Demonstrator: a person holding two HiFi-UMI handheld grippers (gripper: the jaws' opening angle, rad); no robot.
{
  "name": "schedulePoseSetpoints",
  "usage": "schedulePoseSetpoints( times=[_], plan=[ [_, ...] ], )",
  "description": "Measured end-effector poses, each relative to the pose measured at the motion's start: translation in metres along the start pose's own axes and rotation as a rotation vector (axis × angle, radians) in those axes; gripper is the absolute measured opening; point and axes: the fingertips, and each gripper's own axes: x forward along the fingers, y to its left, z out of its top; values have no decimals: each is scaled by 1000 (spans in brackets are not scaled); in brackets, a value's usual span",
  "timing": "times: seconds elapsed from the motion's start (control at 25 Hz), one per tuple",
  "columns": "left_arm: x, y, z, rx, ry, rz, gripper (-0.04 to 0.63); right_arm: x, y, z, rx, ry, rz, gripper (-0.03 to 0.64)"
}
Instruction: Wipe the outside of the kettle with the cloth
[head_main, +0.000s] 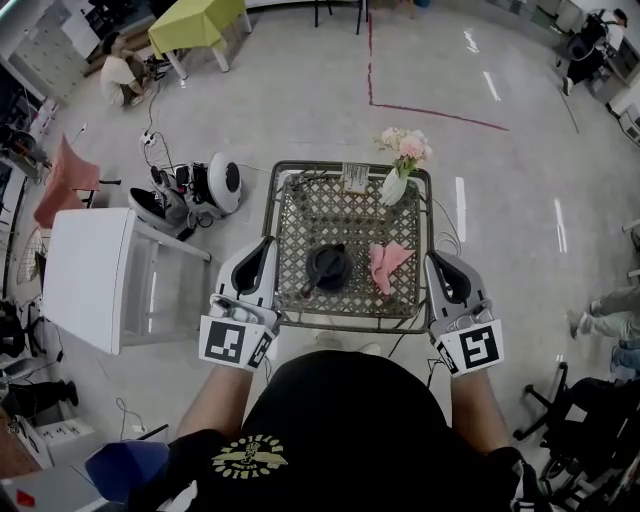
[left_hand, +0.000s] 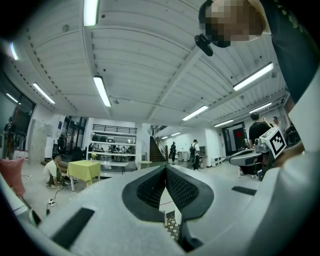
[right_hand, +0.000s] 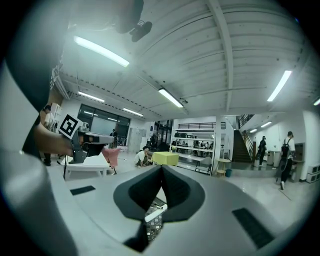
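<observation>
You hold the left gripper (head_main: 267, 246) level by the near left corner of the wire-mesh table (head_main: 300, 205), its jaws pressed together with nothing between them. On the mesh top, between your two grippers, the black kettle (head_main: 328, 267) stands upright. Just to its right lies the crumpled pink cloth (head_main: 387, 262). A vase of pink flowers (head_main: 401, 168) stands at the far right corner. Your right gripper (head_main: 438, 259), by the near right corner, is likewise closed and empty.
</observation>
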Motion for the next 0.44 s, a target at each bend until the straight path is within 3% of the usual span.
schedulePoseSetpoints(
  times=[0.44],
  plan=[
    [16,8,-20,-1,40,-23,9,16,-8,-18,21,34,-15,11]
  ],
)
